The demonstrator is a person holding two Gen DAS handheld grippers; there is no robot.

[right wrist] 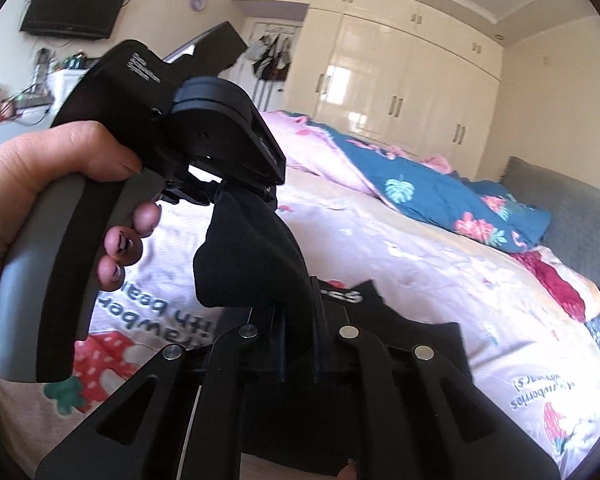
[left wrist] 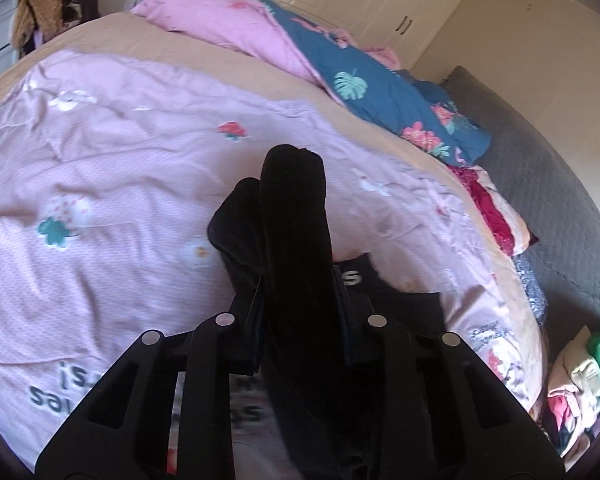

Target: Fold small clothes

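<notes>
A black sock (left wrist: 296, 232) is stretched between both grippers above the pink bedspread (left wrist: 120, 152). My left gripper (left wrist: 298, 300) is shut on one end of it; the cloth sticks up past the fingers. In the right wrist view my right gripper (right wrist: 298, 328) is shut on the other end of the black sock (right wrist: 252, 252). The left gripper's body (right wrist: 204, 120), held in a hand (right wrist: 40, 184), grips the sock just above. Another black garment (right wrist: 412, 340) with white lettering lies on the bed under the grippers; it also shows in the left wrist view (left wrist: 380, 284).
A blue floral duvet (left wrist: 380, 92) and a pink pillow (left wrist: 220, 12) lie at the far side of the bed. A pile of folded clothes (left wrist: 580, 384) sits at the right on a grey mat (left wrist: 560, 184). White wardrobes (right wrist: 400, 80) line the wall.
</notes>
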